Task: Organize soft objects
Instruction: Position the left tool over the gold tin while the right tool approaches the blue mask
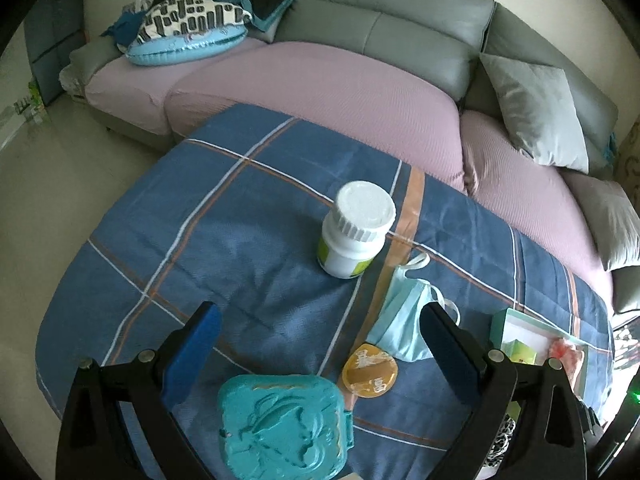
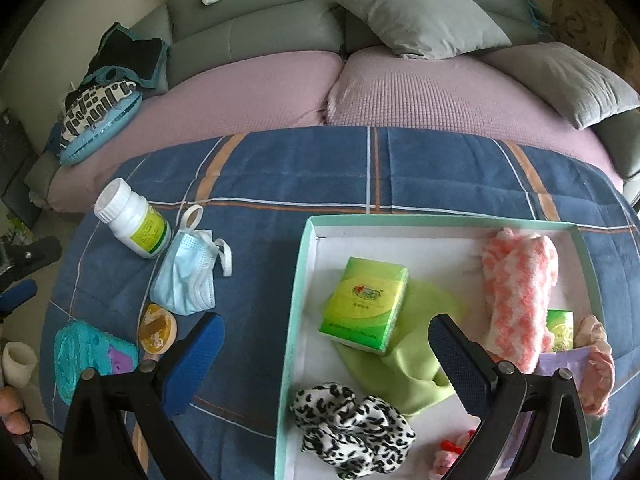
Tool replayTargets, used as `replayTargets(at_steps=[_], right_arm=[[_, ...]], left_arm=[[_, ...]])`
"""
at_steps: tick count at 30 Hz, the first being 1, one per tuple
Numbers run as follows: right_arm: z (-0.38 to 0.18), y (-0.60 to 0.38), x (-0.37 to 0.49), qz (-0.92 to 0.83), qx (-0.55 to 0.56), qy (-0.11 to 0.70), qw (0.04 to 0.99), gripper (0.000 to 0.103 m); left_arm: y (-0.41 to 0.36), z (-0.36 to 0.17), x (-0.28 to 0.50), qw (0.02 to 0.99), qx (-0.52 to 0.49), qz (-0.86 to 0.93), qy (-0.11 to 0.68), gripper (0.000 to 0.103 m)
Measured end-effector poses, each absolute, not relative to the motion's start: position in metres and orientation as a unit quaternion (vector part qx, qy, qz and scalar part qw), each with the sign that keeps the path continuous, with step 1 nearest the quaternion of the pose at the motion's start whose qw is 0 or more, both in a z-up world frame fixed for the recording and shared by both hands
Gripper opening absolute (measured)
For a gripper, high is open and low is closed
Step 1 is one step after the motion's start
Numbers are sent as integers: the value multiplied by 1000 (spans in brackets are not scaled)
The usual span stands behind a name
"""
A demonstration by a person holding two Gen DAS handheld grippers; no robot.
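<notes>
Both grippers are hanging released and empty: the left gripper (image 1: 320, 344) over the blue plaid cloth (image 1: 248, 216), the right gripper (image 2: 326, 354) over the shallow box (image 2: 298, 320). The blue face mask (image 1: 402, 320) is lying left of that box, near the white pill bottle (image 1: 354, 230).

Face mask (image 2: 186, 276) between bottle (image 2: 132, 224) and tray (image 2: 298, 300), on blanket (image 2: 280, 184).

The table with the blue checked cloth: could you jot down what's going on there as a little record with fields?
surface: blue checked cloth
box: holds tissue pack, pink-white sock, green cloth, leopard-print scrunchie
outside box: face mask, white bottle, teal case, orange disc
left hand-held gripper: open, empty
right hand-held gripper: open, empty
</notes>
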State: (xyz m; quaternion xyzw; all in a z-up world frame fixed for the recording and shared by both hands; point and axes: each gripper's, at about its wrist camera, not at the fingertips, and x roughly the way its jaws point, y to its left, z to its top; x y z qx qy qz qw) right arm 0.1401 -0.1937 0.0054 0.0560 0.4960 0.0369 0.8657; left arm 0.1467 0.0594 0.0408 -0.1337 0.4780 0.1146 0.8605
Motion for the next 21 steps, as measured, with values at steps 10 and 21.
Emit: replayTargets(at_steps=[10, 21], right_arm=[[7, -176, 158, 46, 36, 499, 865, 103], [1, -166, 180, 83, 44, 505, 858, 103]], left_arm=[[58, 26, 168, 845, -136, 104, 508, 99], [55, 6, 176, 819, -150, 96, 545, 99]])
